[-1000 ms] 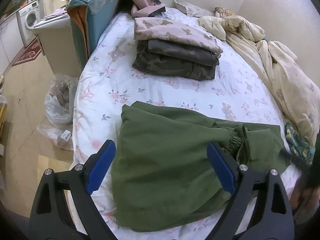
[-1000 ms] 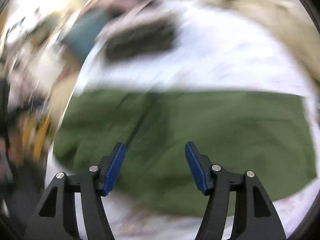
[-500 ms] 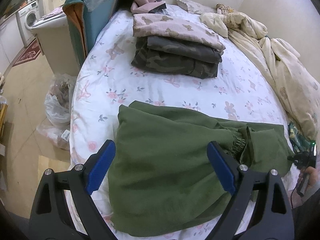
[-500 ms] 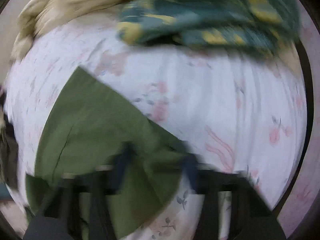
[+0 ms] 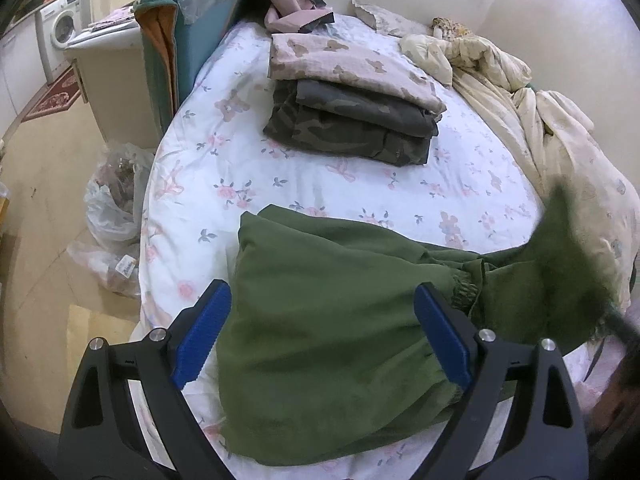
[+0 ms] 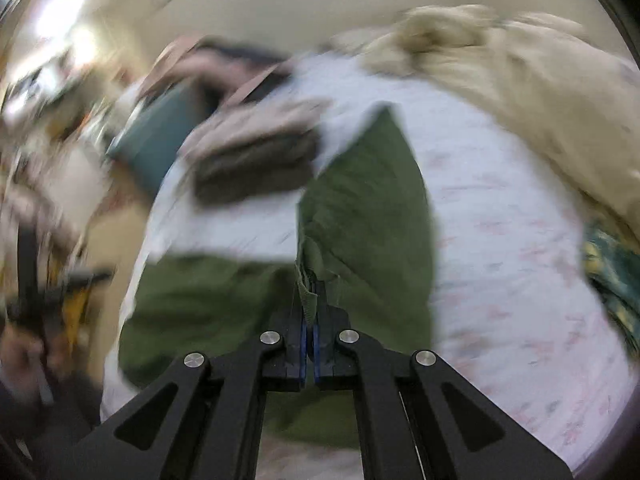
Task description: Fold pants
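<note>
The green pants [image 5: 332,312] lie part folded on the flowered bed sheet [image 5: 248,168], near its front edge. My left gripper [image 5: 320,332] is open and empty, held just above the pants' left half. My right gripper [image 6: 308,304] is shut on the pants' right end [image 6: 360,216] and holds it lifted off the bed. That lifted end shows blurred at the right of the left wrist view [image 5: 568,248]. The right wrist view is motion blurred.
A stack of folded clothes [image 5: 352,116] sits further back on the bed. A cream duvet [image 5: 552,120] is bunched along the right side. A teal cushion [image 5: 188,40] leans at the left edge. Plastic bags [image 5: 112,208] lie on the floor to the left.
My right gripper went from open above the pants to shut on their right end and has lifted it up. My left gripper stayed open in place.
</note>
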Demonstrator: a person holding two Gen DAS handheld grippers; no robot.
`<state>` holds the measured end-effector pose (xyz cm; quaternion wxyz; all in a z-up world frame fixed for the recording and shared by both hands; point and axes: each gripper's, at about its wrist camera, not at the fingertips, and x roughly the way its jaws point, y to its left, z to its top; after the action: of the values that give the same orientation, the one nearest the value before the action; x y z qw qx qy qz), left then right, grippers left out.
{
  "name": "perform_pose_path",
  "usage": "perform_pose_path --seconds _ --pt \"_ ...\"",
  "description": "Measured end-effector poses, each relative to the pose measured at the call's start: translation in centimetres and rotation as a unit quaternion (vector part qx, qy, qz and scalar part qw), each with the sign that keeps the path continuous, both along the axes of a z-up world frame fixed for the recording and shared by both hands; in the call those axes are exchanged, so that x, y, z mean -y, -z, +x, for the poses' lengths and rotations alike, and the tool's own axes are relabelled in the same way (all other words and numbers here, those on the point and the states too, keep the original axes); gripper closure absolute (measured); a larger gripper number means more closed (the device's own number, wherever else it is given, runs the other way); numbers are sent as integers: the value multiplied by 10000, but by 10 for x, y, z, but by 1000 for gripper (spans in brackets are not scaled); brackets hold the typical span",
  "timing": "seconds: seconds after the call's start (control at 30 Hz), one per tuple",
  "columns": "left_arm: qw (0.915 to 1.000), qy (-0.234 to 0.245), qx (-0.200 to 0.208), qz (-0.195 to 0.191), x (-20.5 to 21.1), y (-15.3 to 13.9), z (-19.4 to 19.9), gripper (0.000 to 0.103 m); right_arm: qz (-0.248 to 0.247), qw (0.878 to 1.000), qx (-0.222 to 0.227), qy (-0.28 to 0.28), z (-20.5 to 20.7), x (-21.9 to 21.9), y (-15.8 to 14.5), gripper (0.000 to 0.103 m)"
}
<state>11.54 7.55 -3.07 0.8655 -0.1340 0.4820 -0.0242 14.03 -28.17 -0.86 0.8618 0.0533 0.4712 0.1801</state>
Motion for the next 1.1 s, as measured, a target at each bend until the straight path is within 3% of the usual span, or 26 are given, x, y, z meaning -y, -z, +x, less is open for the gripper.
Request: perform_pose_path --seconds 0.1,0.17,0.2,0.23,0.3,0.33,0.37,0.4,0.43,0.47,0.53,0.6,0.67,0.73,0.8,0.83,0.87,0.9,0.93,0.97,1.0,1.1 --pt "10000 13 69 14 3 -4 -1 12 -418 9962 -699 -319 -5 -45 63 95" --pt "9999 7 105 35 4 -7 -2 12 -500 9894 -1292 -440 -18 -53 107 90" --pt "9999 7 109 30 4 -7 -2 12 -604 9843 -1596 -460 -24 -56 127 82" --pt "9999 14 97 25 4 -7 -2 12 -602 9828 -1679 -473 -31 -54 132 82" --pt "10000 19 94 15 4 -8 -3 12 -487 9832 -1704 -441 -35 -47 124 82" --pt "10000 23 92 17 5 -8 -3 12 -411 9840 -1684 -407 -34 -41 117 75" --pt "10000 43 82 9 6 -8 -2 12 -237 9856 -1636 -359 -35 -33 103 67" --pt "9999 73 68 -4 8 -8 -2 12 -107 9870 -1569 -318 -38 -26 91 43" --pt "9999 103 63 -11 11 -7 -1 12 31 9890 -1458 -245 -40 -17 79 28" --pt "9999 131 65 -8 13 -7 -1 12 238 9917 -1260 -96 -41 -2 63 28" --pt "9997 206 98 55 20 -7 -2 12 470 9939 -931 364 -41 28 45 28" --pt "9995 267 113 137 26 -6 -3 12 654 9860 -704 1363 -38 74 40 28" --pt "9992 319 96 207 31 -3 -3 12 928 9578 -1120 2478 -39 121 69 28" --pt "9987 390 100 322 37 0 -3 12 1463 9150 -1685 3360 -47 156 108 28" --pt "9976 500 79 472 44 5 -4 12 1804 8873 -2096 3691 -54 170 148 33" --pt "9970 546 81 540 46 7 -4 12 1924 8826 -2161 3706 -56 171 157 39" --pt "9963 591 56 627 50 9 -4 12 1996 8830 -2197 3637 -61 168 161 43" --pt "9955 637 4 700 54 12 -3 12 1945 8898 -2164 3516 -63 162 161 57" --pt "9949 702 -59 729 59 13 -1 12 1898 8998 -2109 3314 -63 157 158 79" --pt "9945 743 -95 735 64 13 1 12 1823 9089 -2044 3146 -63 153 151 88" --pt "9941 786 -124 741 69 12 4 12 1731 9186 -1867 3024 -63 152 140 94" --pt "9926 937 -144 753 92 1 15 12 1804 9358 -1308 2732 -67 146 107 98"
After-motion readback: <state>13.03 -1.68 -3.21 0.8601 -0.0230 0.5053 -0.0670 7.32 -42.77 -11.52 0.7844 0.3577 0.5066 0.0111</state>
